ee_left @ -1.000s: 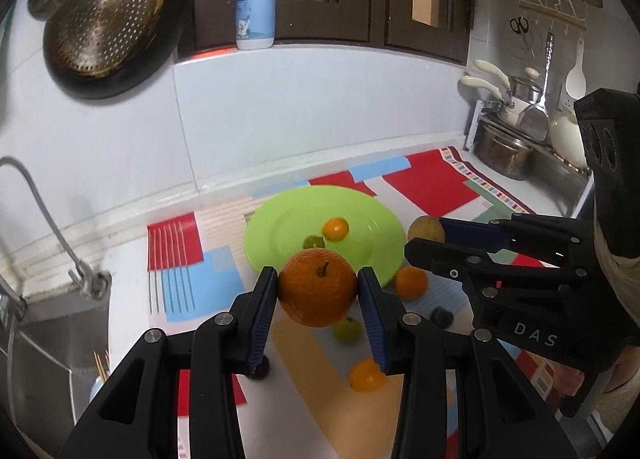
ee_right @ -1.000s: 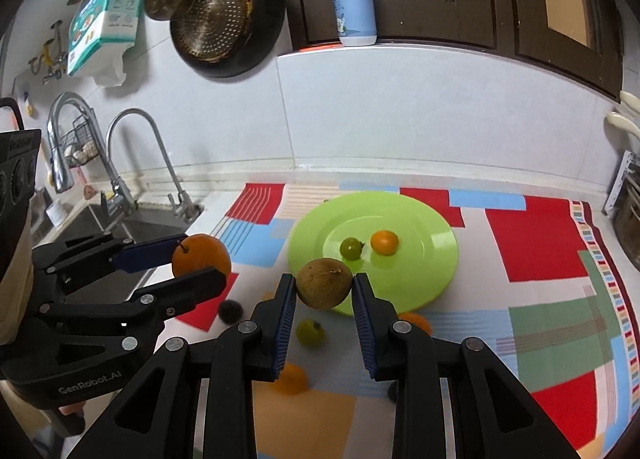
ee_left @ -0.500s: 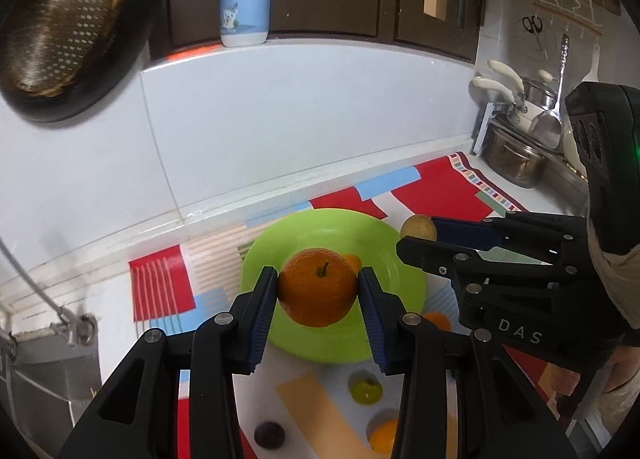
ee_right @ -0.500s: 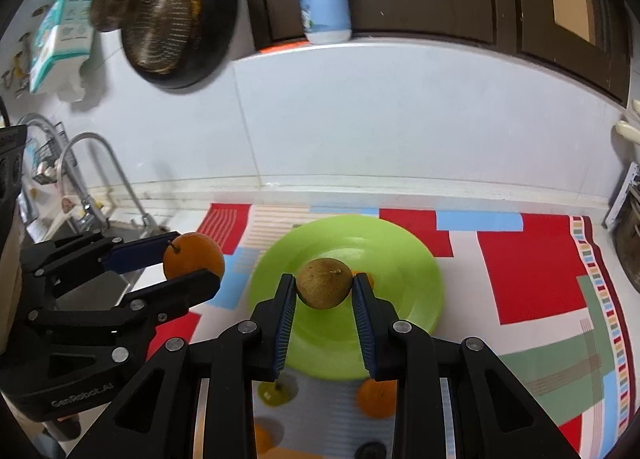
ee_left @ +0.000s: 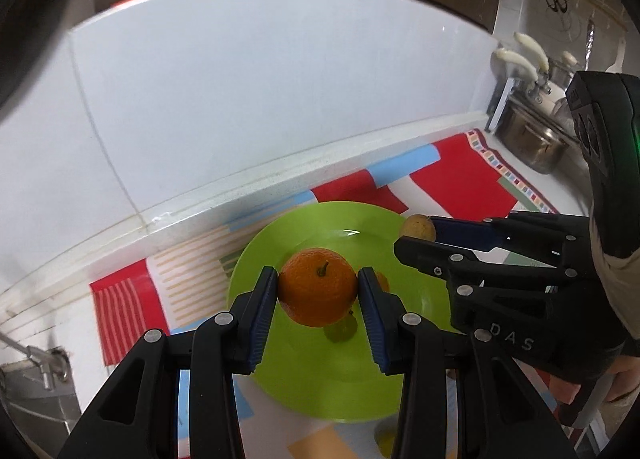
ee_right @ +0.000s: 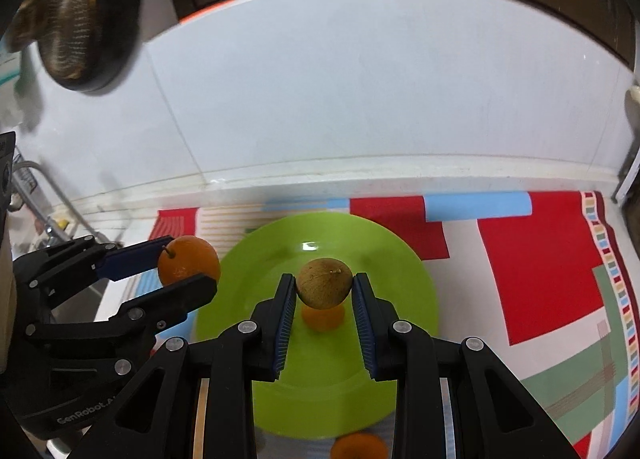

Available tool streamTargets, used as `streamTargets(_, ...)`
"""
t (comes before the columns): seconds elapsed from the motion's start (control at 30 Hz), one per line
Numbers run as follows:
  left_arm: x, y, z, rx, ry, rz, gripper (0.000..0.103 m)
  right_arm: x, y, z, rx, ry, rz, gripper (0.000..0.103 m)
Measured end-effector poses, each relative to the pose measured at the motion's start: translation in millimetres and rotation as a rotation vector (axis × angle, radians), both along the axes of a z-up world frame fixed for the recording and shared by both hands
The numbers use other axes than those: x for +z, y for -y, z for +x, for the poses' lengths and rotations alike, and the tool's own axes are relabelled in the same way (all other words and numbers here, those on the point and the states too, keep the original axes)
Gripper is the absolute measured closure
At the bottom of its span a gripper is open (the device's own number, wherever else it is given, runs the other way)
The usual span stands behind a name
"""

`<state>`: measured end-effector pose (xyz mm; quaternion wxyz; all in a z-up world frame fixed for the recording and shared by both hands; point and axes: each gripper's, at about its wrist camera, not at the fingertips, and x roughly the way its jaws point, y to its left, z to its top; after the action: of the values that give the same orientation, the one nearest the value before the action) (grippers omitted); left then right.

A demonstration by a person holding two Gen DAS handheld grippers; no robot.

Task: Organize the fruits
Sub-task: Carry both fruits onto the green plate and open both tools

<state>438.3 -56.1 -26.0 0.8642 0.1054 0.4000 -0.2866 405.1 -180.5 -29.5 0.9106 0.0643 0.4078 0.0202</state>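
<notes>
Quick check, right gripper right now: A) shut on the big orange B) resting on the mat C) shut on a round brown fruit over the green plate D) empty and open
C: the right gripper has both pads pressed against the brown fruit, held above the green plate; the orange is in the left gripper.

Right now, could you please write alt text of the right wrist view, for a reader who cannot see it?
The right gripper holds a brown round fruit above a green plate on a colourful mat. At left, the left gripper holds an orange near the plate's edge. A small orange fruit lies on the plate.
</notes>
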Motion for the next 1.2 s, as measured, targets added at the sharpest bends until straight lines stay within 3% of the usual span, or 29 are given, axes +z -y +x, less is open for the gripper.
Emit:
streamTargets(0.33,-30.5,19.4,33.9,-0.004,-0.107,0.018,0.062,-27.5,16.1,34.6,-0.05,-0.085,0.014,0.073)
streamTargets(0.8,-43.9,26.0,39.9,-0.023,-0.136,0.062,0.062,-45.0,24.1,41.7,-0.069,-0.122,0.031,0.073)
streamTargets(0.93,-37.2,21.3,37.2,-0.005,-0.108,0.06,0.056,-44.3,25.7,39.5,-0.088,-0.122,0.03,0.063)
streamTargets(1.2,-2.1,4.1,13.1,0.033,-0.015,0.045,0.044,-15.6,25.8,12.7,-0.108,-0.059,0.005,0.062)
